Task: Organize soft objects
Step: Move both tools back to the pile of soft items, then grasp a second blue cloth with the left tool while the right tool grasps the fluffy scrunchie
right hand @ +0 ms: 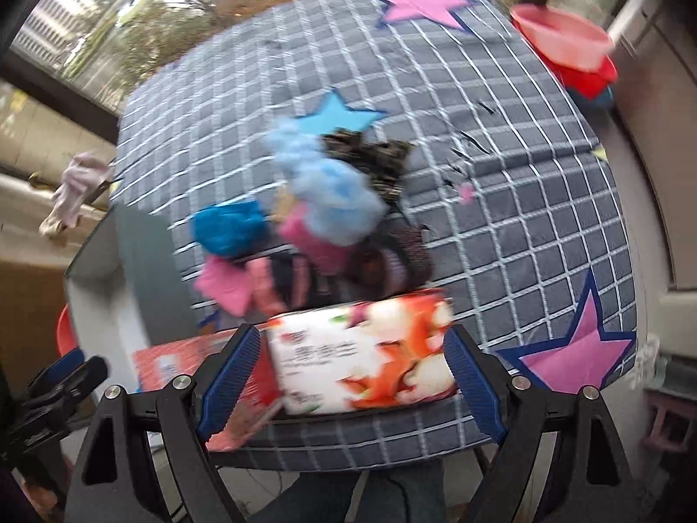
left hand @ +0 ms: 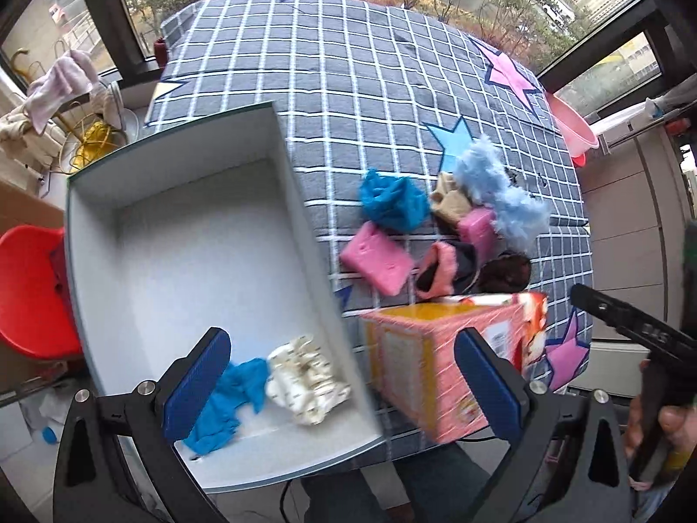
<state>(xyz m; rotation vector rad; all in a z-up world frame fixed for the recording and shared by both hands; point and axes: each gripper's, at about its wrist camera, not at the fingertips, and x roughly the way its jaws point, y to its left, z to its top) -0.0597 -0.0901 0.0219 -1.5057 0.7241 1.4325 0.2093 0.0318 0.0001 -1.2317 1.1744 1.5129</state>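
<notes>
Blue pads of my left gripper (left hand: 342,385) stand wide apart, holding nothing, above the near corner of the white box (left hand: 305,200). Only the left view looks into that box: a blue cloth (left hand: 226,405) and a cream patterned cloth (left hand: 307,385) lie at its near end, just beyond my left finger. My right gripper (right hand: 348,381) is also spread wide and holds nothing. Between its pads sits the printed carton (right hand: 363,355), near the table's front edge; the right view shows its white and orange face, the left view its pink side and open top. Beyond the carton, on the checked tablecloth (left hand: 348,87), lies the pile of soft things (left hand: 453,226), well ahead of both grippers, blurred in the right view.
</notes>
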